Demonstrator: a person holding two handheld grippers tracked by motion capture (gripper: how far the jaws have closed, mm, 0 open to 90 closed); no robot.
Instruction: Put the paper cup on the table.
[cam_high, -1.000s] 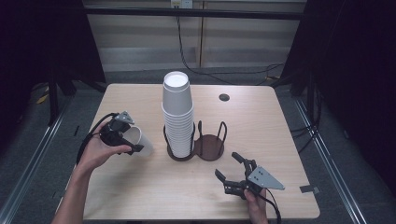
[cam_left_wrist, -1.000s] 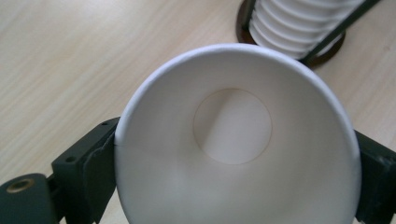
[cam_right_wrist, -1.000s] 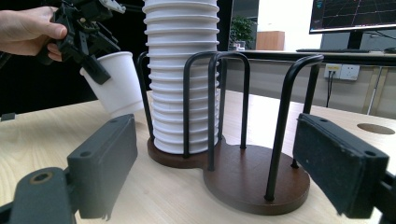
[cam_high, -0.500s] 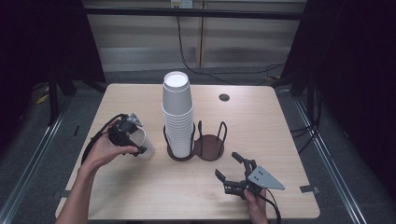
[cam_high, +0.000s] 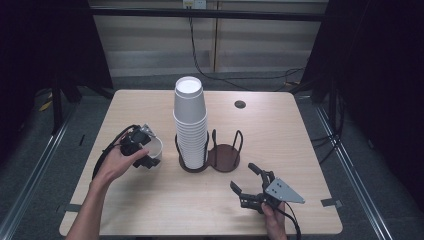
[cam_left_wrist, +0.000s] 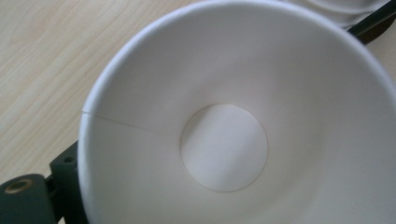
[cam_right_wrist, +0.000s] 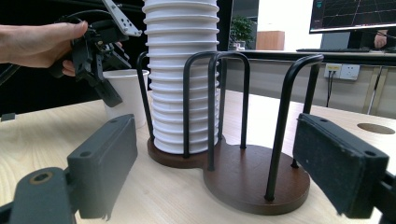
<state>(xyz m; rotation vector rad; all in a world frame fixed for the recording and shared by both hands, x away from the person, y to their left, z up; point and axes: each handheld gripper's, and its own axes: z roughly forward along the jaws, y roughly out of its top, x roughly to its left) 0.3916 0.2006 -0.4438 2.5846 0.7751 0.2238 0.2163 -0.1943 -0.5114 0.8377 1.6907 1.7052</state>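
Cups (cam_high: 190, 122) fill one side of the holder (cam_high: 223, 156); its other ring sits empty. Left gripper (cam_high: 141, 148) clasps a single cup (cam_high: 153, 148) standing on the table (cam_high: 150, 200) beside the stack, while the right gripper (cam_high: 251, 186) rests spread, holding nothing.

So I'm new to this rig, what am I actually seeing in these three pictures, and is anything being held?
No robot arm here: a person holds a two-jaw tool in each hand. The high view looks down on the wooden table. The other two views ride on the tools. A tall stack of white cups fills one side of a dark two-ring holder; the other side is empty. The left gripper grips a single white cup by its wall, so its camera looks into the cup. The right gripper holds nothing, its jaws open and facing the holder.
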